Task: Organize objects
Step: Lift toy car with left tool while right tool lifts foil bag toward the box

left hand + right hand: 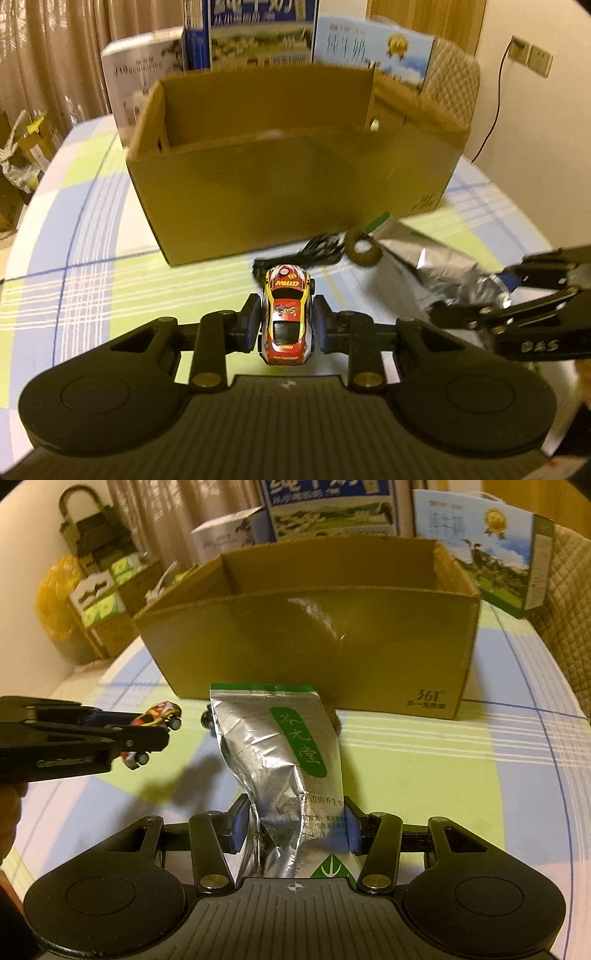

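My left gripper is shut on a small red, yellow and white toy car, held above the checked tablecloth. The same car shows at the left of the right wrist view, between the left gripper's fingers. My right gripper is shut on a crinkled silver foil pouch with a green label; the pouch also shows at the right of the left wrist view. An open cardboard box stands on the table just beyond both grippers, its inside mostly hidden by the near wall.
A black cable bundle and a brown coiled ring lie before the box. Printed cartons stand behind it, and a quilted chair back at right. Stacked boxes and a yellow bag sit off the table's left edge.
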The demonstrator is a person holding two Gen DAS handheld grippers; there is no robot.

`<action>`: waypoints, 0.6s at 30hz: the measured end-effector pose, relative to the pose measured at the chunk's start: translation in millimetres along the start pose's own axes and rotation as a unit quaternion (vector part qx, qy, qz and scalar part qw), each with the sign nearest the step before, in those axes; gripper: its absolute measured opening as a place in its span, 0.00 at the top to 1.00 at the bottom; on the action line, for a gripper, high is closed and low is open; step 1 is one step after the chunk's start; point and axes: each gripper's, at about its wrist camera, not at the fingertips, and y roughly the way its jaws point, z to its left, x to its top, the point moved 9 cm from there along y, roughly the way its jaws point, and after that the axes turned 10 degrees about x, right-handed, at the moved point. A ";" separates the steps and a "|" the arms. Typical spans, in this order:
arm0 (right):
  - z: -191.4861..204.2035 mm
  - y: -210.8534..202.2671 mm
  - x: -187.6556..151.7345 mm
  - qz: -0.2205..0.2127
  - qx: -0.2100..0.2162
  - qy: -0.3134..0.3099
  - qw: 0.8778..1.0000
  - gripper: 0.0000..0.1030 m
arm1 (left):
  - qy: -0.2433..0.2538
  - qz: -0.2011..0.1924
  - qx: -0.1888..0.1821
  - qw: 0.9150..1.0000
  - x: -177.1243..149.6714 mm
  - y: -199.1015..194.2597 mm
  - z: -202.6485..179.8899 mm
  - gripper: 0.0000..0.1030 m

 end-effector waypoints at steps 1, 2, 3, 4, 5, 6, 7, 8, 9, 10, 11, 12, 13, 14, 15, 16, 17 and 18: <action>2.2 -5.3 0.9 -0.005 0.001 0.003 1.000 0.54 | -0.002 -0.005 0.000 1.000 3.8 -6.9 -0.7 0.76; 5.0 -11.5 2.1 -0.010 0.002 0.005 1.000 0.54 | -0.006 -0.010 0.001 1.000 7.2 -14.8 -1.8 0.76; 7.9 -18.2 3.4 -0.015 0.003 0.007 1.000 0.54 | -0.010 -0.016 0.002 1.000 10.8 -24.0 -2.2 0.76; 10.8 -25.4 4.3 -0.019 0.004 0.009 1.000 0.54 | -0.014 -0.020 0.002 1.000 13.1 -30.7 -3.6 0.76; 13.5 -32.9 5.4 -0.023 0.005 0.012 1.000 0.54 | -0.020 -0.025 0.003 1.000 15.3 -37.5 -4.0 0.76; 16.7 -38.9 6.6 -0.028 0.006 0.013 1.000 0.54 | -0.025 -0.030 0.004 0.999 17.4 -46.1 -4.4 0.76; 19.7 -46.9 8.6 -0.033 0.005 0.012 0.999 0.54 | -0.028 -0.033 0.005 0.999 19.1 -52.5 -4.4 0.76; 22.6 -54.9 9.9 -0.038 0.003 0.012 0.999 0.54 | -0.032 -0.035 0.006 0.999 19.3 -58.7 -4.9 0.76; 25.9 -62.0 10.5 -0.042 0.002 0.012 0.999 0.54 | -0.036 -0.037 0.006 0.999 19.0 -65.7 -5.6 0.76; 28.8 -67.9 10.9 -0.044 0.001 0.011 0.999 0.54 | -0.038 -0.038 0.006 0.999 17.8 -71.1 -6.9 0.76; 31.7 -74.1 11.2 -0.046 0.000 0.009 0.999 0.54 | -0.040 -0.039 0.007 0.998 15.9 -77.1 -7.3 0.76; 34.8 -79.6 11.1 -0.049 -0.003 0.006 0.999 0.54 | -0.042 -0.040 0.008 0.998 14.8 -82.4 -8.0 0.76; 36.9 -85.2 10.9 -0.052 -0.006 0.006 0.999 0.54 | -0.043 -0.041 0.010 0.998 13.3 -87.5 -8.8 0.76; 37.6 -89.5 10.6 -0.054 -0.008 0.008 0.998 0.54 | -0.046 -0.042 0.012 0.998 11.6 -92.2 -9.1 0.76; 39.1 -93.8 9.6 -0.055 -0.009 0.009 0.998 0.54 | -0.049 -0.043 0.014 0.998 10.2 -96.3 -9.2 0.76; 40.7 -97.9 8.8 -0.056 -0.010 0.009 0.998 0.54 | -0.051 -0.043 0.015 0.998 8.6 -99.7 -8.9 0.76; 43.0 -101.6 8.1 -0.058 -0.010 0.009 0.998 0.54 | -0.054 -0.044 0.017 0.997 7.7 -103.2 -8.6 0.76; 44.4 -104.6 7.5 -0.059 -0.010 0.008 0.998 0.54 | -0.056 -0.044 0.018 0.997 6.8 -106.9 -8.9 0.76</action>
